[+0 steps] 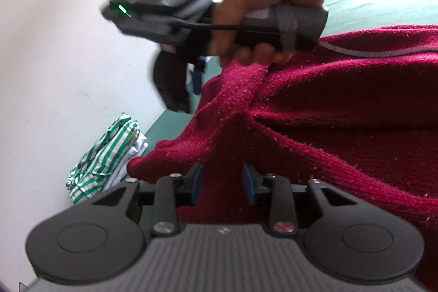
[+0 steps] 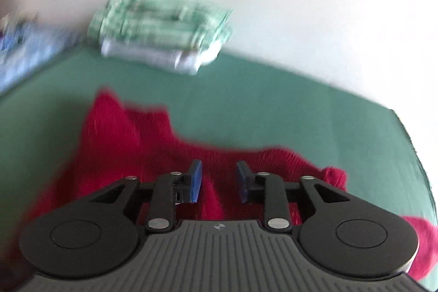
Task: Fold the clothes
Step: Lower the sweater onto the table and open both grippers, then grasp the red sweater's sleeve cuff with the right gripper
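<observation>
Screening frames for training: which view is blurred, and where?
Right wrist: heavy motion blur over the red sweater and striped stack; the claw itself stays sharp. Left wrist: sweater knit crisp, only the other hand's device smeared; both show fisheye bending at the edges.

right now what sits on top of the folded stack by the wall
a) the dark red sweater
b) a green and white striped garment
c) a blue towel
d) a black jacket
b: the green and white striped garment lies on top of the folded stack, above a white piece, while the dark red sweater is spread nearer on the green surface.
</observation>
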{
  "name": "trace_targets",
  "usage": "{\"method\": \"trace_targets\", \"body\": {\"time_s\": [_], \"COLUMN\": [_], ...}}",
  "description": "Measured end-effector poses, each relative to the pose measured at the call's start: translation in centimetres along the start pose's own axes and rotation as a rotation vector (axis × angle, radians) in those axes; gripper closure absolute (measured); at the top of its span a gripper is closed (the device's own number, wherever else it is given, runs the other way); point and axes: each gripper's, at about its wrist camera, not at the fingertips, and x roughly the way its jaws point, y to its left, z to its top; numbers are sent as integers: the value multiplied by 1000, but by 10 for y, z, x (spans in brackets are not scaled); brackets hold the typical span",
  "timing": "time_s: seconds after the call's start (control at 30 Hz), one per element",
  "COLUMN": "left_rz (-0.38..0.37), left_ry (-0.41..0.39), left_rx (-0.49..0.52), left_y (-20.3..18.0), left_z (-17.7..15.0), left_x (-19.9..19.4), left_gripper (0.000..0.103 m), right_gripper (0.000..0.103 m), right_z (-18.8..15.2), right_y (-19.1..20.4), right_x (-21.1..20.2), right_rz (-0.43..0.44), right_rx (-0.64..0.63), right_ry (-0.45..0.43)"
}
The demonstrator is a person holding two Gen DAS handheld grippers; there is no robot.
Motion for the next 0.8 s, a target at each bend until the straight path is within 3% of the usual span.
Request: {"method": "trace_targets", "body": {"time_s": [0.03,0.1,0.17,0.2,0.23,0.27,0.3,0.4,0.43,0.53,0.6,0.67,0.73,0.8], "left_rz": [2,5,8,11,15,20,25,35,36,36,31,30,42,55], "left_ry": [0,0,0,0,0,1,2,7,9,10,11,13,15,18], "left_rx": [0,1,2,2,2,0,-2,-12,-16,-17,-19,-21,-20,-27], "left_y": [0,0,0,-1,-1,0,0,1,2,3,4,5,5,6], "left_z": [0,0,0,0,1,1,1,1,1,0,1,1,0,1], "left_x": [0,1,1,1,2,2,2,3,4,4,6,6,6,6], "left_gripper": [70,70,70,69,69,67,66,63,62,62,62,62,61,55], "right_gripper": [62,63,81,84,87,74,70,69,65,66,68,79,80,76], "right_z": [2,6,6,6,5,2,0,-4,-6,-13,-23,-29,-32,-40], "right_y": [1,10,23,29,29,21,13,-2,-7,-19,-20,-26,-38,-57], "right_x": [-5,1,17,25,31,34,37,39,33,15,14,10,0,-25], "right_rz": [12,192,254,274,218,198,177,94,130,233,200,166,111,119], "right_rx": [37,102,91,84,71,97,123,188,250,428,428,425,441,525], "right_ry": [-22,10,76,106,106,94,82,61,54,37,75,85,76,7]}}
